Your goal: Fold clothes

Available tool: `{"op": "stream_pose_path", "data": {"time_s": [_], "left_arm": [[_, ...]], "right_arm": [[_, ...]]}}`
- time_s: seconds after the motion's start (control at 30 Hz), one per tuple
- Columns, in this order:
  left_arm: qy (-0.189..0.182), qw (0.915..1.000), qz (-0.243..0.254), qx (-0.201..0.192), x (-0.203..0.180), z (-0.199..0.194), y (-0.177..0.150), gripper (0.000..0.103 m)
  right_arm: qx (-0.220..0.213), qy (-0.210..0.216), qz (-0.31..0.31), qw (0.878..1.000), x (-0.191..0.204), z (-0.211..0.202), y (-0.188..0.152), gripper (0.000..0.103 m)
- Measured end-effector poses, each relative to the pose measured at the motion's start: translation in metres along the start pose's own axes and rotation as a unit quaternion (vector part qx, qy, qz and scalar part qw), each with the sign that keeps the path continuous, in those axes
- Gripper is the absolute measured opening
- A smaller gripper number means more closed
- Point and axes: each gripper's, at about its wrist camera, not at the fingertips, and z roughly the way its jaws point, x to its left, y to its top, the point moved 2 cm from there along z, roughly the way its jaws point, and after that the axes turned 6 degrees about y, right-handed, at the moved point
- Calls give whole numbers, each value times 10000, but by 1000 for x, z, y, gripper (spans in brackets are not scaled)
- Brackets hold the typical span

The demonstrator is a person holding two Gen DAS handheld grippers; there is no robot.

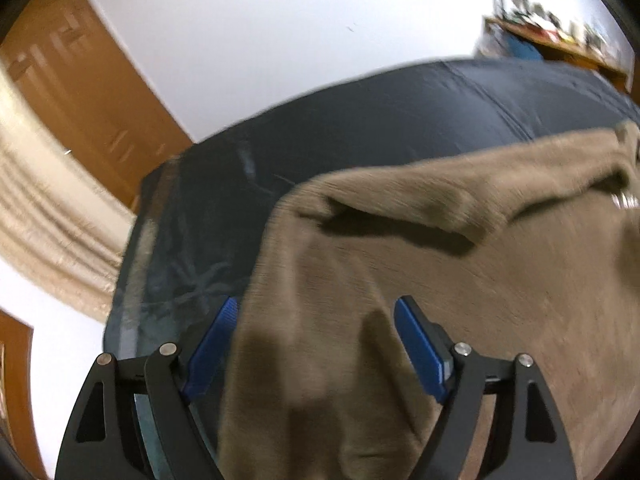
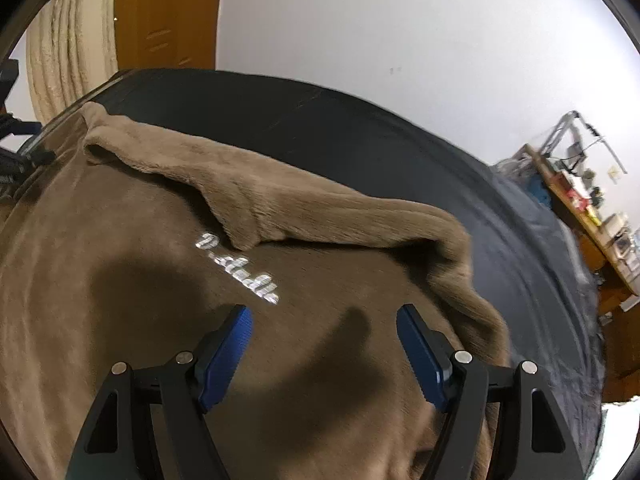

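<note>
One brown fleece garment [image 2: 168, 320] lies spread on a dark covered surface [image 2: 360, 136], a silvery script logo [image 2: 240, 268] across its middle. Along the garment's far edge a band of fabric [image 2: 320, 208] is turned back over the body, so I judge a first fold made; beyond that it looks broad and loose, with most of the folding left to do.

Just above the garment's near part hangs the right tool [image 2: 324, 312], released, blue pads wide apart, nothing between them. Over the garment's left edge, where brown meets the dark cover, hangs the left tool [image 1: 316, 304], also released; cloth shows between its fingers, but the pads do not press on it.

Beyond the garment's far edge stand a white wall, a wooden door [image 1: 80, 92] and a pale ribbed curtain [image 1: 44, 216]; off its right side, a cluttered shelf [image 2: 584, 208]. Both views are blurred. The garment's near hem and sleeves are cut off, so I cannot tell its kind.
</note>
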Motion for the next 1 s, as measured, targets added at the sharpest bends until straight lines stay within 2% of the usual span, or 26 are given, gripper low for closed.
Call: {"op": "stream_pose_path", "data": {"time_s": [0.1, 0.23, 0.43, 0.57, 0.6, 0.7, 0.8, 0.97, 1.0], "left_arm": [[3, 9998, 174, 121, -10, 16, 8, 84], [-212, 9992, 54, 320, -16, 33, 25, 84], [-427, 9974, -302, 490, -16, 46, 56, 84], [-757, 9900, -1062, 532, -7, 57, 73, 84], [-856, 9865, -1287, 549, -3, 60, 76, 84], [-1150, 9721, -1953, 599, 8, 70, 85, 84], [-855, 9771, -1860, 571, 4, 78, 91, 84], [-876, 9779, -1818, 554, -6, 86, 95, 85], [-844, 9781, -1822, 539, -5, 87, 94, 87]], "right_arm": [[152, 244, 110, 9995, 0, 16, 12, 77], [372, 458, 217, 9980, -3, 43, 32, 77], [108, 639, 562, 9963, -21, 63, 73, 77], [-561, 690, 1025, 9907, -43, 61, 101, 77], [-713, 749, 1140, 9881, -47, 62, 106, 77], [-798, 753, 1345, 9848, -56, 79, 113, 77], [-560, 558, 1336, 9879, -57, 109, 115, 77], [-491, 309, 1259, 9904, -65, 116, 117, 77], [-433, 240, 1216, 9913, -64, 116, 116, 77]]}}
